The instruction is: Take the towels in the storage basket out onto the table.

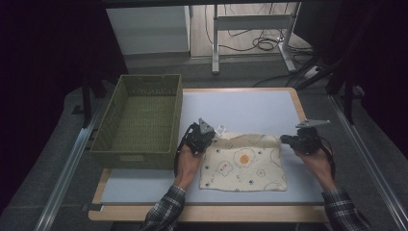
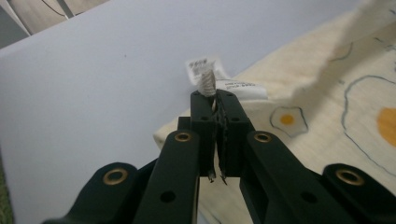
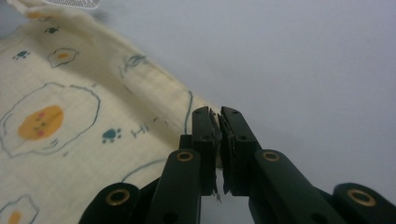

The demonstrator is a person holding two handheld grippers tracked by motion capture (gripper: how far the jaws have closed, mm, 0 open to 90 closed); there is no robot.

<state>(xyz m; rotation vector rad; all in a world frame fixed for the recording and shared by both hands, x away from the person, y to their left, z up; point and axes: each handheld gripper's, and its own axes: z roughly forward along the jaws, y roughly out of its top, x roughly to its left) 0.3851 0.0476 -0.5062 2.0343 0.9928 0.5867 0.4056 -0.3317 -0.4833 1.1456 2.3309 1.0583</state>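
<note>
White table, unreadable cloth label

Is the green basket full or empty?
Empty. The high view looks straight into the green basket, and only its woven bottom and walls show, with nothing lying inside.

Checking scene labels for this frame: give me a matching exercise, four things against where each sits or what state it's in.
Things:
1. cream cloth printed with fried eggs
2. olive-green woven plastic basket
3. left gripper
4. right gripper

Place or state:
A. empty, at the left of the table
B. shut on the cloth's far left corner, beside the white label
C. lying on the pale table top with its far edge lifted
D. shut on the cloth's far right corner

Pairs: 1-C, 2-A, 3-B, 4-D
</note>
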